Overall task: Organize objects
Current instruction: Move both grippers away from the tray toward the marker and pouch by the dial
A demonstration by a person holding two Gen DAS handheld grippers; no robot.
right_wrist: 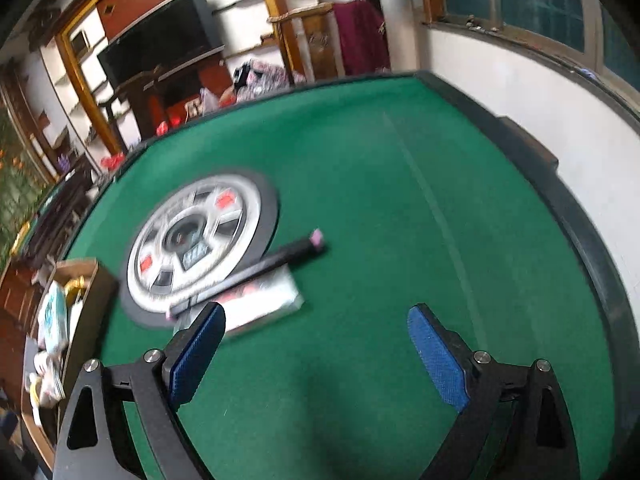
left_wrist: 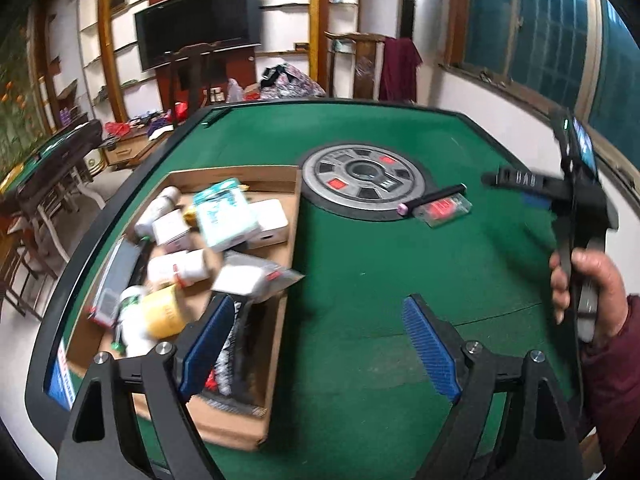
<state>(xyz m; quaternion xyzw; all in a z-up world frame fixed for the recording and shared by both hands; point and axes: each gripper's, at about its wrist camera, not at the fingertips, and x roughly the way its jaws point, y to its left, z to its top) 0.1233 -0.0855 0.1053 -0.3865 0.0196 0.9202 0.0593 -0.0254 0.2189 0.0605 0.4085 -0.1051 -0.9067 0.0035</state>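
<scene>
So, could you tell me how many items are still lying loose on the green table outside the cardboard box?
2: a black pen resting across the round centre disc's edge, and a clear packet right beside it.

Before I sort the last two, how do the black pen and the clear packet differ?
The pen is thin, black and opaque, with a pink tip; the packet is flat, wide and see-through, with red inside. The pen lies partly on the round hub; the packet lies on the felt. Both are outside the box.
</scene>
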